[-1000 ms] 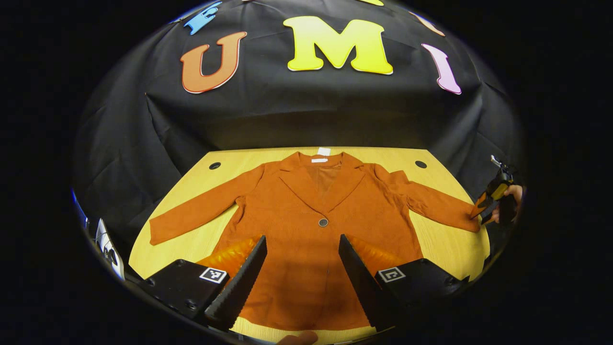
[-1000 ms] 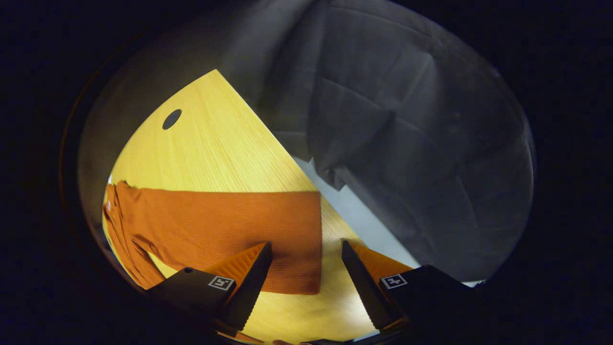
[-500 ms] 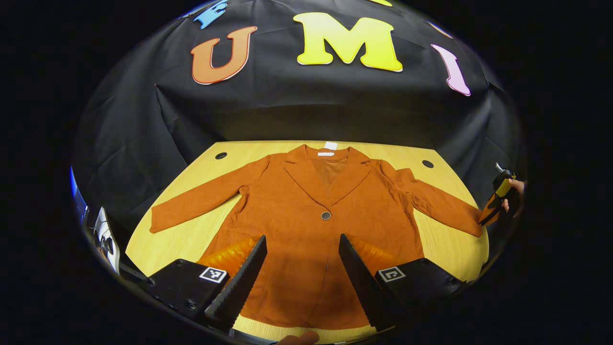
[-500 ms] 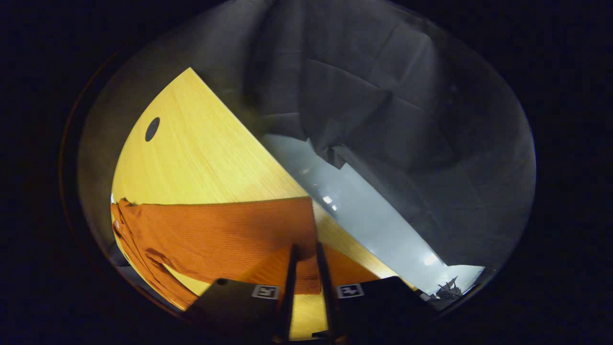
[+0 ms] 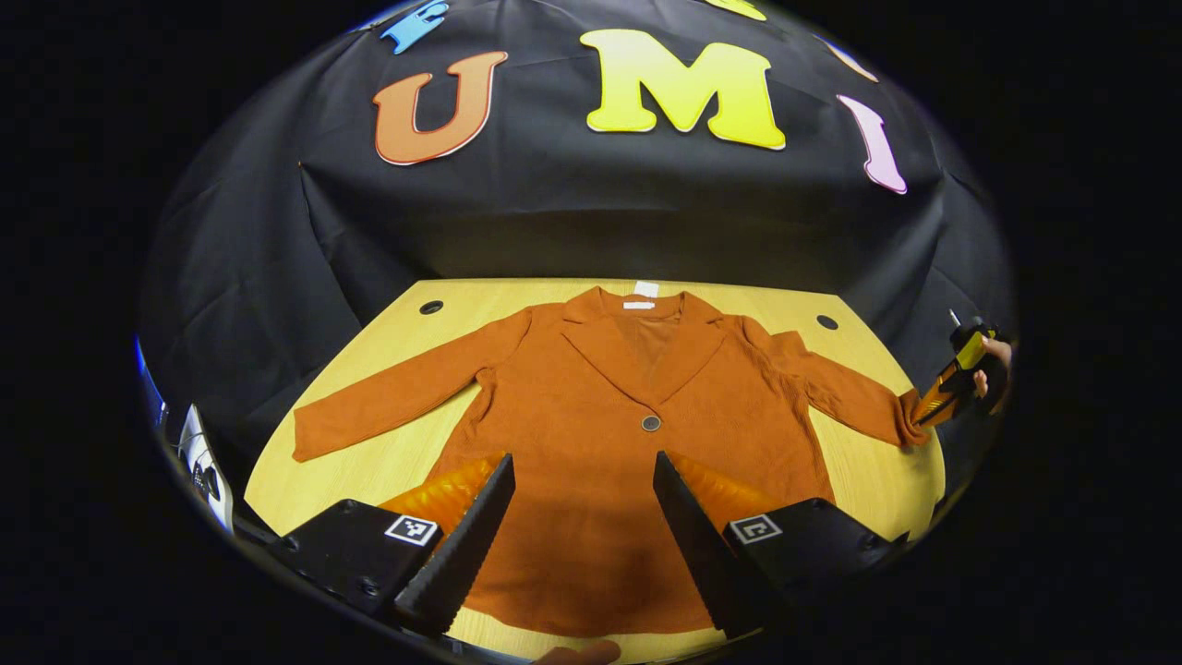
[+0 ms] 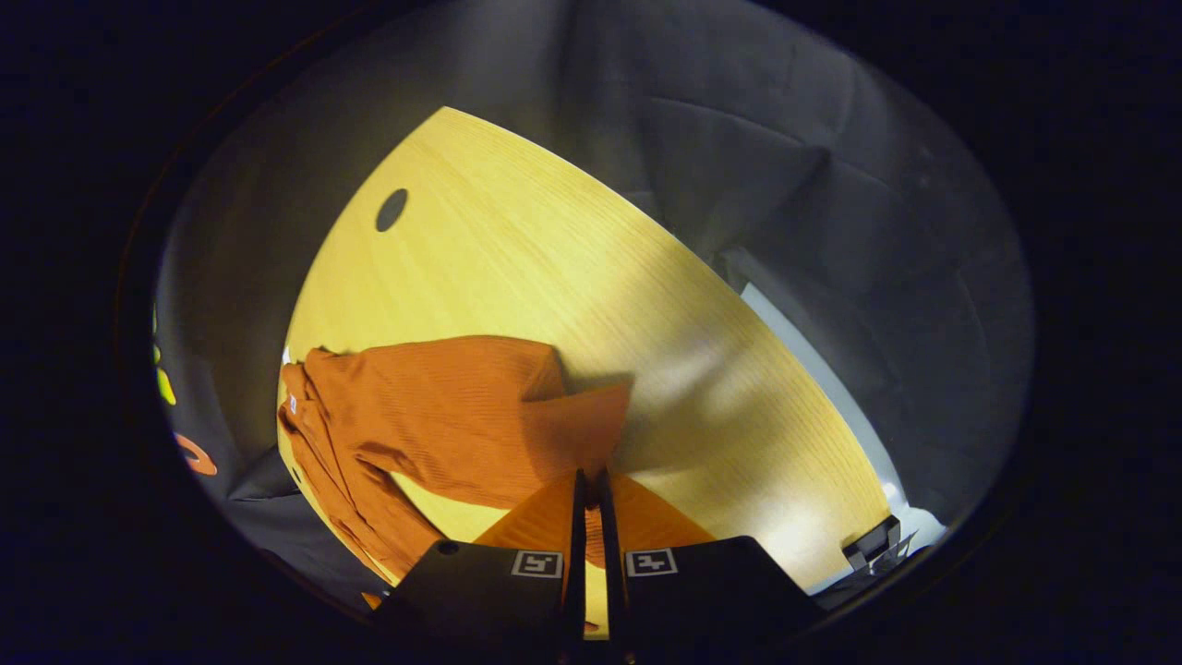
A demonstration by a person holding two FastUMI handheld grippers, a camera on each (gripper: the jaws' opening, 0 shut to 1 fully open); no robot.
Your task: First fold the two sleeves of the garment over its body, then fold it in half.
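On the yellow wooden table your rust-orange ribbed jacket lies face up and spread flat, collar toward the black cloth wall, its 1 dark round button fastened near the middle of the front. From the left gripper view, the left sleeve runs straight out toward the table's left side, its cuff lying flat on the wood.

Your left gripper hangs above the jacket's lower front with its jaws spread wide — nothing between them, and you are not touching the cloth.

Your right gripper has its 2 fingers drawn almost together on the cuff end of the right sleeve; in the right gripper view the fabric runs up between the fingers, and the cuff is raised off the table with a shadow on the wood just beyond it. The sleeve is creased where it bends up toward the grip. In the left gripper view that same gripper sits at the far right table edge, touching the sleeve's end, with a hand around its body.

2 dark round holes mark the table's far corners.
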